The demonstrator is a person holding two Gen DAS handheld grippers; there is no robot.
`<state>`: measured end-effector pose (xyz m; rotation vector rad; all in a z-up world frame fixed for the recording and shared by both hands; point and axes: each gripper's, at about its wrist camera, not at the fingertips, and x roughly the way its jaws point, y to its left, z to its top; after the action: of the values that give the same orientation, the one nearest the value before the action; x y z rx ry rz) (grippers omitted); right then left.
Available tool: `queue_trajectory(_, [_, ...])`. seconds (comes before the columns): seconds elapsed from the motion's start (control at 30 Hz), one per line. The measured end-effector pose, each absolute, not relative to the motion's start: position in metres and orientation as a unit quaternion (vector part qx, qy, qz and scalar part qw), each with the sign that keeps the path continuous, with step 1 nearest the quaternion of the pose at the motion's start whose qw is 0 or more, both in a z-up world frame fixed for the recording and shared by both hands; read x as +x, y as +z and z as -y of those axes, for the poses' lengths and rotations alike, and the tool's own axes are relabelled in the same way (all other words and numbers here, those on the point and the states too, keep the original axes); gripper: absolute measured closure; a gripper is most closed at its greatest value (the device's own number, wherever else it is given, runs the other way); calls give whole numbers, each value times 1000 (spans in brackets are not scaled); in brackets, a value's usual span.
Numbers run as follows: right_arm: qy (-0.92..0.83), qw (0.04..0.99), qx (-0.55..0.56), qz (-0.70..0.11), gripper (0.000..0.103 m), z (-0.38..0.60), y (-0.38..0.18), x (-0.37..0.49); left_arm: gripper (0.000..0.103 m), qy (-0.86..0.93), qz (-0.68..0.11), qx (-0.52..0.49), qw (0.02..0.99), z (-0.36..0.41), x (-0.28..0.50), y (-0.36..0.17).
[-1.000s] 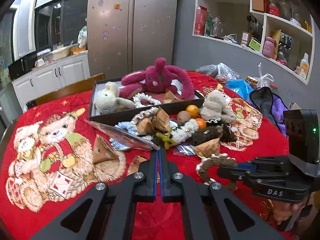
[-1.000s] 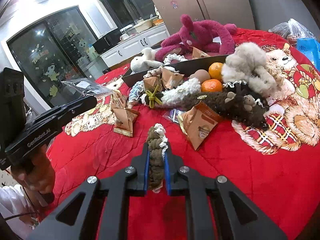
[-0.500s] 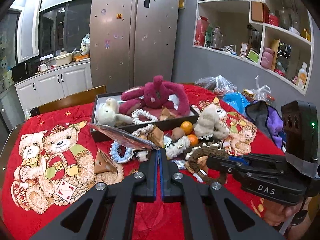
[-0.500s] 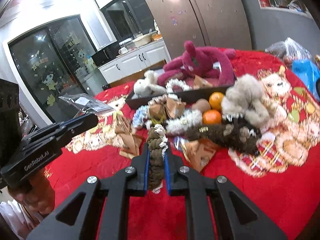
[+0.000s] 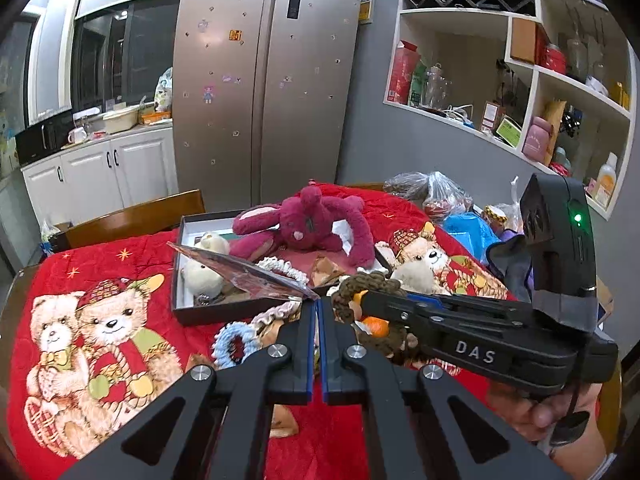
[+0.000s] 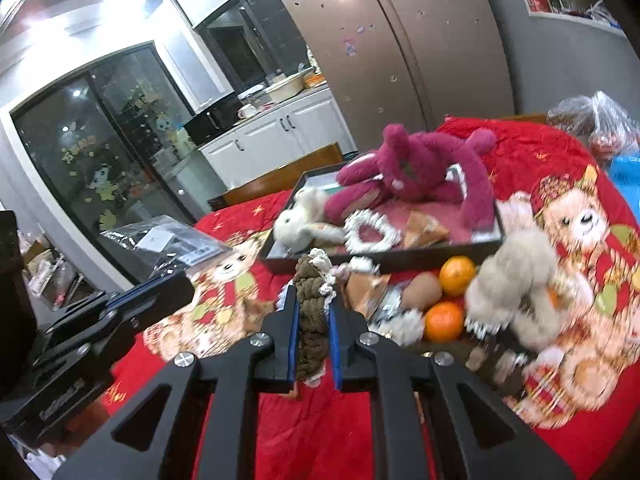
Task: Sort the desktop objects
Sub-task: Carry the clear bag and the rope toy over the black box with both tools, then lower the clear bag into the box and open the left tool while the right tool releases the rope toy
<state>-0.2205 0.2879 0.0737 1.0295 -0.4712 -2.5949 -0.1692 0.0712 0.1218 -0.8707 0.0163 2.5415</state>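
**Both grippers loaded and closing on the tray**

Both grippers were carrying cargo. The right gripper (image 6: 313, 312) had its jaws clamped tight on a brown scrunchie (image 6: 312, 304) with a white frill, and the left gripper (image 5: 318, 308) was pinched nearly shut on the corner of a clear plastic packet (image 5: 240, 270).

Big change over the last second: both tools had lifted off the red teddy-bear tablecloth (image 5: 132, 264) and swung up toward the dark tray (image 6: 380, 258). A second ago the scrunchie hung low over the cloth by the snack pouches; now it sat high, right at the tray's near wall. The packet had risen too, its free end reaching over the tray's left side. My read: two drop-offs were coming.

Inside the tray, largest first: the magenta plush rabbit (image 6: 416, 168), the white plush bunny (image 6: 304, 220), then a white frilly scrunchie (image 6: 372, 232). Outside it, still unsorted, lay the beige plush (image 6: 516, 272), two oranges (image 6: 444, 320) and a blue scrunchie (image 5: 232, 340).

Pose: the right tool reached in level from the right, crossing just ahead of the left one's fingertips, both aimed forward at the tray.
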Motion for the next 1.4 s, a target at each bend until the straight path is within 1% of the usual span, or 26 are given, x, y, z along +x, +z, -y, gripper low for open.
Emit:
queue_trajectory(0.2, [-911,135,358,154,90,-291,72,-253,102,913,13,-338,227,-76,-208,112])
queue_trajectory(0.3, [-909,134,359,161,90,-293,71,-272,102,910,23,-348,223,-80,-230,103])
queue_trajectory(0.4, [-915,124,353,149,90,-293,70,-291,102,906,32,-361,220,-82,-251,93])
queue_trajectory(0.57, [-916,109,354,151,90,-301,61,-329,102,900,34,-381,211,-91,-290,72])
queue_trajectory(0.67, [-912,109,369,142,90,-301,50,-354,102,899,20,-386,206,-100,-310,60])
queue_trajectory(0.8, [-908,93,385,140,90,-305,38,-380,102,894,23,-397,207,-105,-330,46])
queue_trajectory(0.9, [-902,94,394,147,90,-309,27,-390,102,892,31,-401,207,-105,-336,39])
queue_trajectory(1.1, [-903,89,398,137,90,-310,19,-395,102,889,7,-407,209,-112,-338,26])
queue_trajectory(1.4, [-900,89,404,139,90,-306,12,-397,102,883,6,-422,205,-115,-343,17])
